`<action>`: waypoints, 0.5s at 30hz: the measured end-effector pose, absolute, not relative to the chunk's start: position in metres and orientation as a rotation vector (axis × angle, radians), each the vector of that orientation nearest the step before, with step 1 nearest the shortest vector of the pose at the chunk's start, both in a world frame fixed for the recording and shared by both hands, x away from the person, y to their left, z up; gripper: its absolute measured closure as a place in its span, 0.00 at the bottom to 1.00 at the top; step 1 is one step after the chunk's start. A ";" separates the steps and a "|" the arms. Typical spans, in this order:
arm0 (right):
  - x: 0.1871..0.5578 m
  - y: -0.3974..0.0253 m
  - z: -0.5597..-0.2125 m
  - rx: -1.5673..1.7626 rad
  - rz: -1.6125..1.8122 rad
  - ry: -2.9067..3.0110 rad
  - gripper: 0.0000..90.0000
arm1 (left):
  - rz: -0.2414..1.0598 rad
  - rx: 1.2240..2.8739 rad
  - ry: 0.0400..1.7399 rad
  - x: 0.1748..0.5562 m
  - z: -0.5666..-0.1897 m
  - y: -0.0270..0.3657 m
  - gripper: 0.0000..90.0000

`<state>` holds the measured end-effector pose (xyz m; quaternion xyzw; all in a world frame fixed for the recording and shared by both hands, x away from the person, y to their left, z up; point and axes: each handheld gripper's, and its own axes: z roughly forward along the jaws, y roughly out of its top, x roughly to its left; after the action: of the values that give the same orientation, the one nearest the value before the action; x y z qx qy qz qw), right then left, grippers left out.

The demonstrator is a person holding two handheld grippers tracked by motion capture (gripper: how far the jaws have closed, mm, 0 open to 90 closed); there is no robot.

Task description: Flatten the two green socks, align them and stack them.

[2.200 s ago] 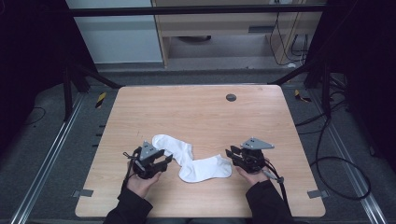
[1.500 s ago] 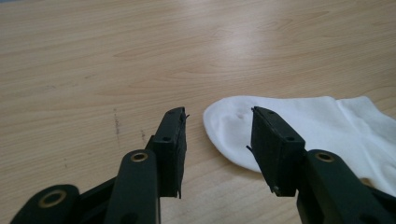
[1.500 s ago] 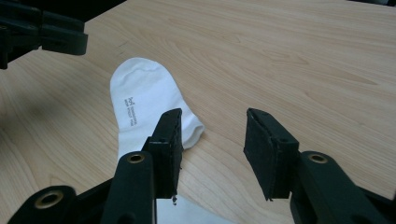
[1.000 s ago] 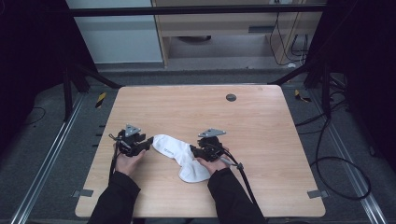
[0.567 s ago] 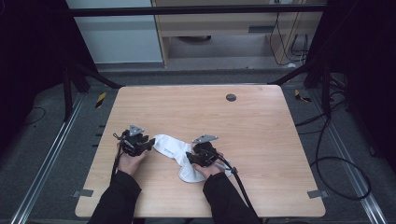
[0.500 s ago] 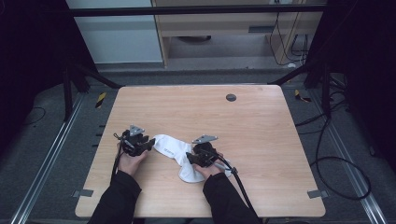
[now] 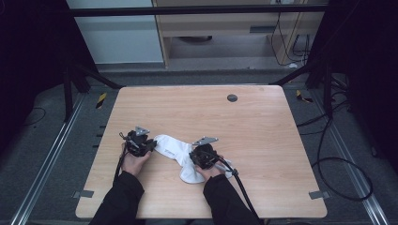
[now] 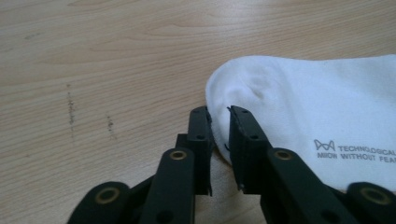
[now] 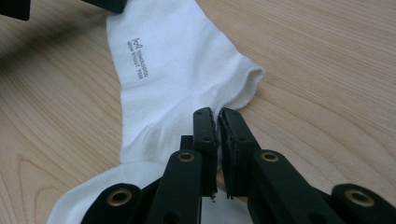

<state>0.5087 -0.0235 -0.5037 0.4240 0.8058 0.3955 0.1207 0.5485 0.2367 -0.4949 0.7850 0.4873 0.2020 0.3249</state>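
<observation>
White sock [image 7: 177, 154] pinched at both ends on the wooden table [image 7: 263, 131].
Left gripper [image 8: 219, 114] nips the rounded toe; printing right of its jaws reads "TECHNOLOGICAL… MIIOW WITHOUT FEAR". Right gripper [image 9: 217, 114] clamps fabric beside the open cuff.

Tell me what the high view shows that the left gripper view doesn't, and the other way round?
High view alone: the whole table, both forearms, the right gripper at the sock's bend, a dark round spot on the far tabletop, and cables on the floor. Left gripper view alone: small grey print on the fabric, and the left gripper with its jaws pinching the sock's rounded end. Both share the white sock on light wood.
</observation>
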 end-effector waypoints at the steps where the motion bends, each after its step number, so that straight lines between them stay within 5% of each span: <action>1: 0.509 -0.024 -0.504 1.240 1.159 2.353 0.95 | 0.523 2.062 1.280 0.549 -0.495 0.236 0.93; 15: 0.507 -0.036 -0.487 1.215 1.238 2.275 0.96 | 0.528 2.002 1.230 0.533 -0.474 0.231 0.99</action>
<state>0.5071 -0.0363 -0.4870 0.4206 0.7873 0.4286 0.1398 0.5329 0.2313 -0.4736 0.7760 0.4768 0.2048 0.3585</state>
